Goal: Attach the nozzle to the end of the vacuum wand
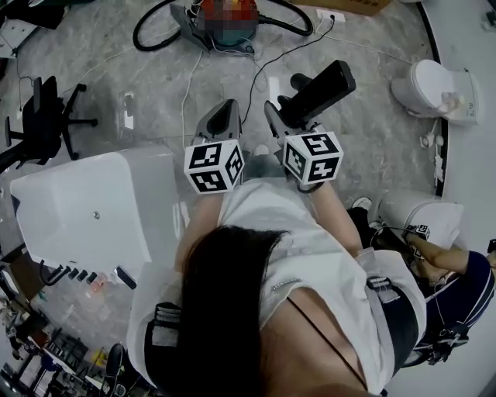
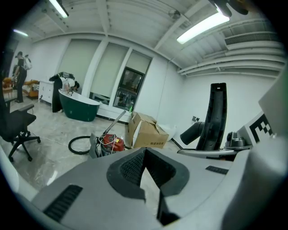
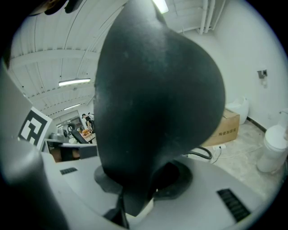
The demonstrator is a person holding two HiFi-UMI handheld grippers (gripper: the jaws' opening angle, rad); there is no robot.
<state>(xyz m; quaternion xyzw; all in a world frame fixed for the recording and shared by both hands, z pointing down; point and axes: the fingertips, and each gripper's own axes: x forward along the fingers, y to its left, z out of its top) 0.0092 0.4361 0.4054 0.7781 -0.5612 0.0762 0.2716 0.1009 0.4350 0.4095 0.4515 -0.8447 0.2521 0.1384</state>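
**Nozzle in the right gripper, vacuum far across the floor**

The right gripper (image 1: 290, 116) is clamped on the black nozzle (image 1: 319, 91). The nozzle sticks out past the gripper toward the far right. In the right gripper view the nozzle (image 3: 157, 99) fills most of the picture, with its narrow end wedged between the jaws.

The left gripper (image 1: 225, 118) is just to the left of the right one. Its jaws are pressed together with nothing between them, as the left gripper view shows (image 2: 145, 155). In that view the nozzle (image 2: 217, 117) stands upright at the right.

The red vacuum (image 1: 225, 23) sits on the grey floor at the far side, well apart from both grippers. Its black hose (image 1: 151, 27) loops to its left. In the left gripper view a thin grey wand (image 2: 114, 121) slants up from the vacuum (image 2: 112, 143), just left of a cardboard box (image 2: 146, 132).

A white tub (image 1: 85, 205) stands at the near left, and a toilet (image 1: 434, 89) at the far right.
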